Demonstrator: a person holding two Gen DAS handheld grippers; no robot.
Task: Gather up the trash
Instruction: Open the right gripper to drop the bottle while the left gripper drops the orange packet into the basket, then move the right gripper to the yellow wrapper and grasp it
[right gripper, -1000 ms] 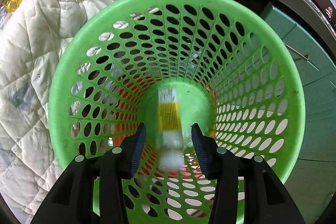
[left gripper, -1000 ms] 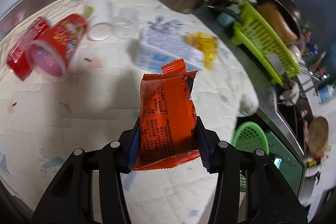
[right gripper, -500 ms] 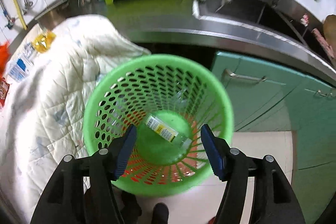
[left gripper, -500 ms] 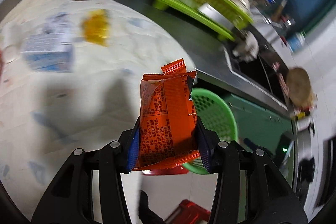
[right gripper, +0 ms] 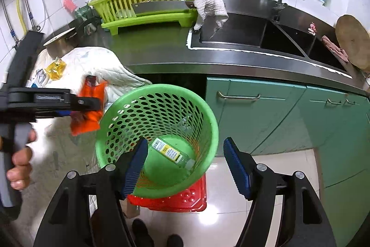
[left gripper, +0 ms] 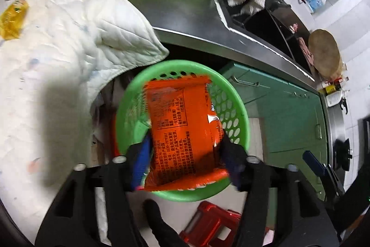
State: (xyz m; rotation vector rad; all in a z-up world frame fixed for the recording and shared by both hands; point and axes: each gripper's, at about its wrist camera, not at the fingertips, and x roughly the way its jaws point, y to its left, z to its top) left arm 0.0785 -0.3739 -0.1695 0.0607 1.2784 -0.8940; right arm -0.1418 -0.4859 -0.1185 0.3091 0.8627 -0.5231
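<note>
Orange foil snack wrapper (left gripper: 185, 131) — blurred, seen between the opening left gripper (left gripper: 187, 163) jaws above the green perforated plastic basket (left gripper: 240, 112); contact cannot be told. Right gripper (right gripper: 185, 166) — opening, nothing held.

The left gripper (left gripper: 185, 163) pointed steeply downward, jaws opening around a packet, a hand (right gripper: 19, 161) gripping its handle. The right gripper (right gripper: 185, 166) stood empty, jaws opening.
</note>
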